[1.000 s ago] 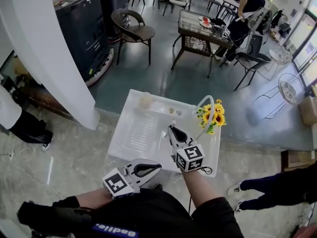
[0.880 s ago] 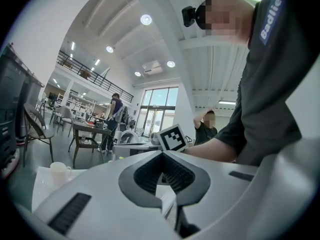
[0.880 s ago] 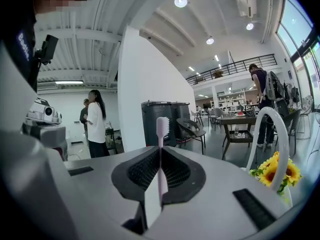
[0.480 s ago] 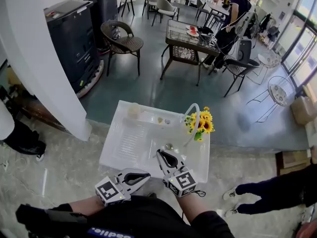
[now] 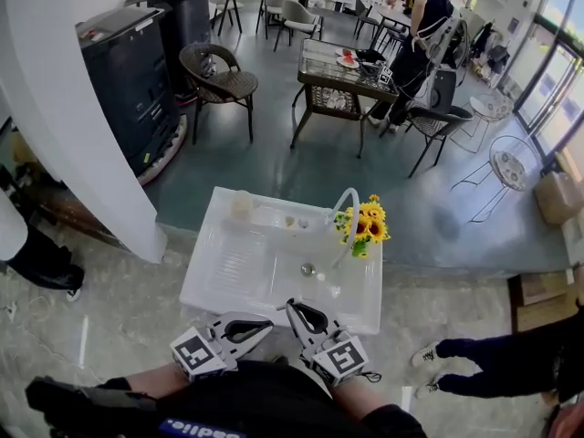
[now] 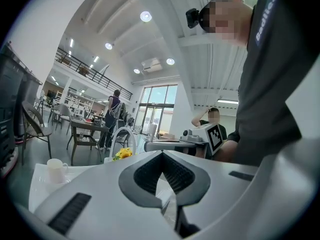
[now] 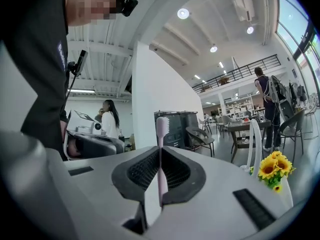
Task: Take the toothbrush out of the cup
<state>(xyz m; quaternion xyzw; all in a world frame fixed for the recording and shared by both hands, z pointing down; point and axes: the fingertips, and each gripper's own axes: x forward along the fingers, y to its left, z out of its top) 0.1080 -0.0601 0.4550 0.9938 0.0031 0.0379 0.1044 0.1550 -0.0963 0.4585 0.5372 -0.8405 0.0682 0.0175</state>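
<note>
A pale pink toothbrush (image 7: 161, 154) stands upright between the jaws of my right gripper (image 7: 160, 151), bristle head on top; the gripper is shut on its handle. In the head view the right gripper (image 5: 294, 310) is at the near edge of the white sink (image 5: 228, 276), close to my body, and the brush is too small to make out there. The white cup (image 5: 241, 204) sits on the sink's far left corner, and it also shows as the cup (image 6: 56, 170) at the left of the left gripper view. My left gripper (image 5: 267, 321) is beside the right one, its jaws shut with nothing between them.
A curved white faucet (image 5: 347, 219) and a bunch of sunflowers (image 5: 364, 226) stand at the sink's far right. A white pillar (image 5: 73, 108) rises on the left. Another person's legs (image 5: 493, 359) are at the right. Chairs and a glass table (image 5: 351, 67) lie beyond.
My right gripper has drawn back from over the sink basin toward my body with the toothbrush in it. It is now next to the left gripper, which has stayed in place.
</note>
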